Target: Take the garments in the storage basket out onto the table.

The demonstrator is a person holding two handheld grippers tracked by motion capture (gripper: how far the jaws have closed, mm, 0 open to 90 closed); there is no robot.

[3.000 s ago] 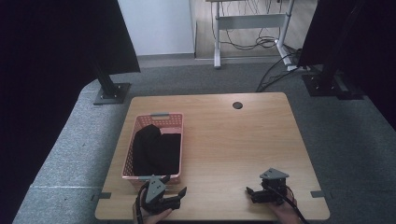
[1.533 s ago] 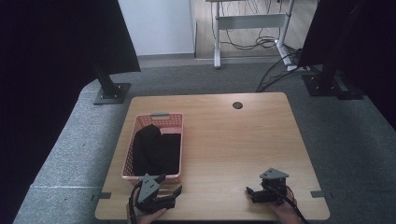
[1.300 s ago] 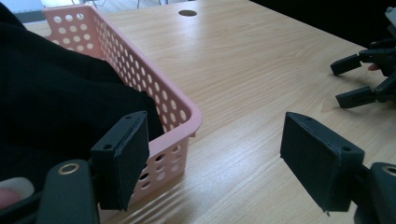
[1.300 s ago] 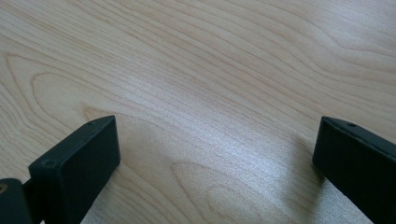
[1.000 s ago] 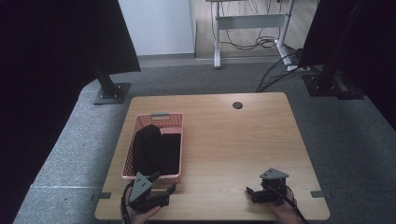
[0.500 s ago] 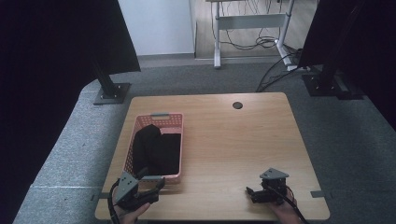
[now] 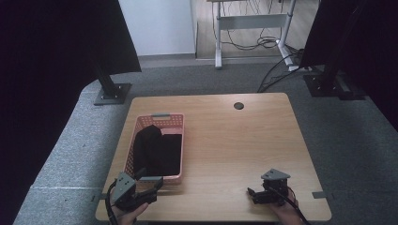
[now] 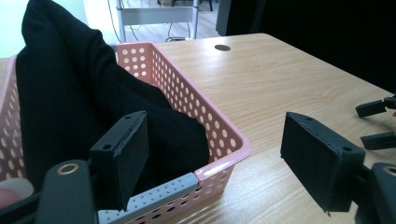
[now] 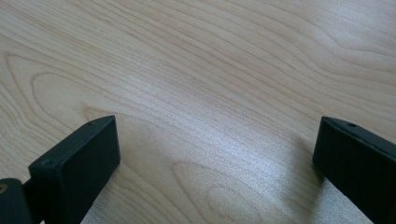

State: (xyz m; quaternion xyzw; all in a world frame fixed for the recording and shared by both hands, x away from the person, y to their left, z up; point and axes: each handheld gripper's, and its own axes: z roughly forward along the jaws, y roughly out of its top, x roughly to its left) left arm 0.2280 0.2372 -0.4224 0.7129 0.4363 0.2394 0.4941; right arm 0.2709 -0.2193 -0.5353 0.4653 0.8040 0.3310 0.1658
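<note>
A pink perforated basket (image 7: pixel 177 140) (image 8: pixel 196 98) stands on the left half of the wooden table (image 7: pixel 234 145), and a black cloth (image 7: pixel 155 150) (image 8: pixel 70 93) is heaped inside it. My left gripper (image 7: pixel 151 180) (image 8: pixel 222 163) is open at the basket's near end. In the left gripper view one jaw stands in front of the cloth over the basket's grey-edged rim, the other over bare wood, so the near right corner lies between them. My right gripper (image 7: pixel 252 196) (image 9: pixel 215 154) rests open low over bare table wood at the front right, holding nothing.
A round cable hole (image 7: pixel 239 106) (image 8: pixel 222 47) sits near the table's far edge. Black stands (image 7: pixel 110 89) (image 7: pixel 328 82) flank the table on grey carpet. The right gripper's fingertips (image 8: pixel 377 108) show at the right of the left gripper view.
My left gripper has slid left along the front edge, ending at the basket's near end. The right gripper has stayed put.
</note>
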